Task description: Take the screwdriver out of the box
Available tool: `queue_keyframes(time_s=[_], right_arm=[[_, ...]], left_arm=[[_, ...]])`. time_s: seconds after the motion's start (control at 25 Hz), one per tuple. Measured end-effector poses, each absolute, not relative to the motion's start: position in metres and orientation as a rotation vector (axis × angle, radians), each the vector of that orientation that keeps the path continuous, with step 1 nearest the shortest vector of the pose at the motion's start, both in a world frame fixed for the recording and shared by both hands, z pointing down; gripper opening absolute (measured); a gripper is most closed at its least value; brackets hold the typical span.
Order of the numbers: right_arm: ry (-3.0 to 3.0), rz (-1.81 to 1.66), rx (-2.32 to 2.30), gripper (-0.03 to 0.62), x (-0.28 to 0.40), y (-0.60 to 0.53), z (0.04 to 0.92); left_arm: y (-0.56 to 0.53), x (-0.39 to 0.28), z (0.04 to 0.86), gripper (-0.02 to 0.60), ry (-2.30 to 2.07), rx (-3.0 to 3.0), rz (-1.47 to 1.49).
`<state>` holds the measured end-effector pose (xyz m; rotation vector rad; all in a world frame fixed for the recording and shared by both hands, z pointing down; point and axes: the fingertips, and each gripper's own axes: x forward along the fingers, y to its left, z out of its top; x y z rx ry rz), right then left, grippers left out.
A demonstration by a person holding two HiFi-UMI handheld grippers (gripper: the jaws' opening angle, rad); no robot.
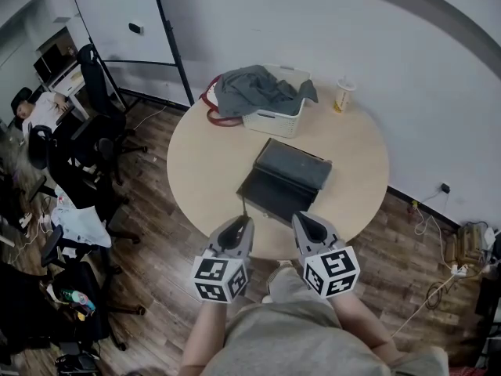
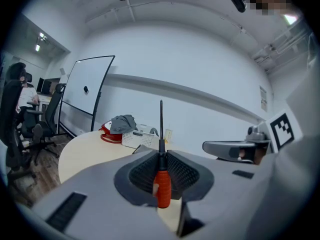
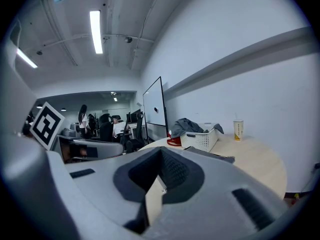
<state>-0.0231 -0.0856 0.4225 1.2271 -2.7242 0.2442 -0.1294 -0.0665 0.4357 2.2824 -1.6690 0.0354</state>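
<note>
A screwdriver [image 2: 162, 186] with a red handle stands upright between the pads of my left gripper [image 2: 161, 156], its thin dark shaft pointing up. In the head view the left gripper [image 1: 244, 222] hovers at the near edge of the round table, just in front of the dark box [image 1: 286, 180], whose lid lies open. The screwdriver's shaft [image 1: 243, 207] shows as a thin line at the box's near left corner. My right gripper [image 1: 300, 219] sits beside the left one, jaws together with nothing between them [image 3: 161, 156].
On the far side of the round table [image 1: 200, 171] stand a white basket [image 1: 275, 121] with a grey cloth over it, a red item [image 1: 210, 104] and a paper cup [image 1: 343, 96]. Office chairs [image 1: 94, 131] and a whiteboard [image 1: 125, 18] are at the left.
</note>
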Motion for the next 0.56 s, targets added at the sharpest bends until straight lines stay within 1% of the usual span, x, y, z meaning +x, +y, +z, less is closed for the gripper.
queue_keyframes(time_s=[0.56], right_arm=[[-2.712, 0.226, 1.216, 0.0, -0.027, -0.096, 0.423]], left_arm=[[-0.079, -0.124, 0.44, 0.054, -1.649, 2.295, 0.071]])
